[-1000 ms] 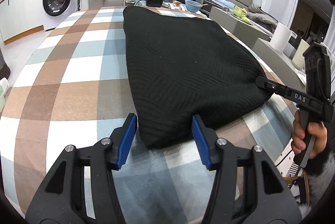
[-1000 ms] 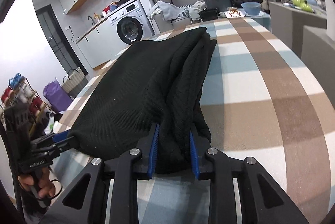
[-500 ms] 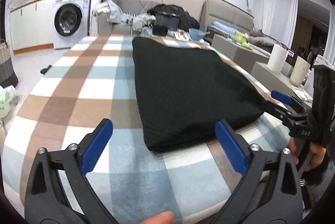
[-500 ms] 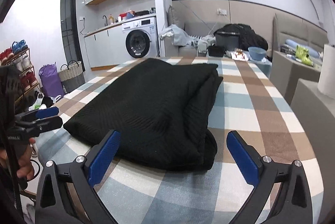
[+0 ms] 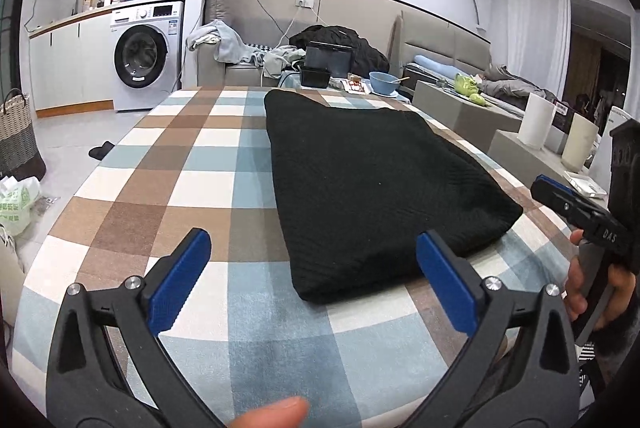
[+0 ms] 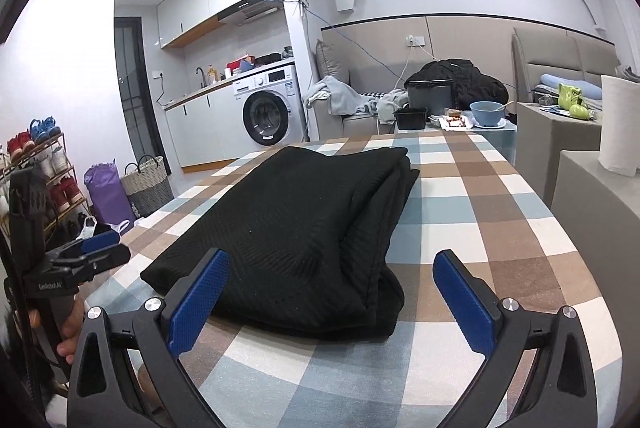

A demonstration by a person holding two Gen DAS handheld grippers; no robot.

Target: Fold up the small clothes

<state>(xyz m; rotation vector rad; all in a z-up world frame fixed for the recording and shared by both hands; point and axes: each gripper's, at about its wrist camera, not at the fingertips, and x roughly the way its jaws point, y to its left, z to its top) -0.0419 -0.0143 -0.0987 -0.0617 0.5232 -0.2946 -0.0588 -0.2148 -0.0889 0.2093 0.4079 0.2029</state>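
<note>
A woven basket (image 6: 147, 184) and washing machine (image 6: 270, 110) stand far left; a blue bowl (image 6: 487, 112) sits at the desk's far end, a paper roll (image 6: 619, 124) to the right. The folded black garment (image 6: 296, 232) lies flat on the checked desk (image 6: 500, 228). Left tongs (image 5: 312, 284) and right tongs (image 6: 332, 292) have just opened wide, empty, near its near edge.

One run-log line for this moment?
left gripper: open, empty | right gripper: open, empty | black garment: folded, lying free on checked cloth
</note>
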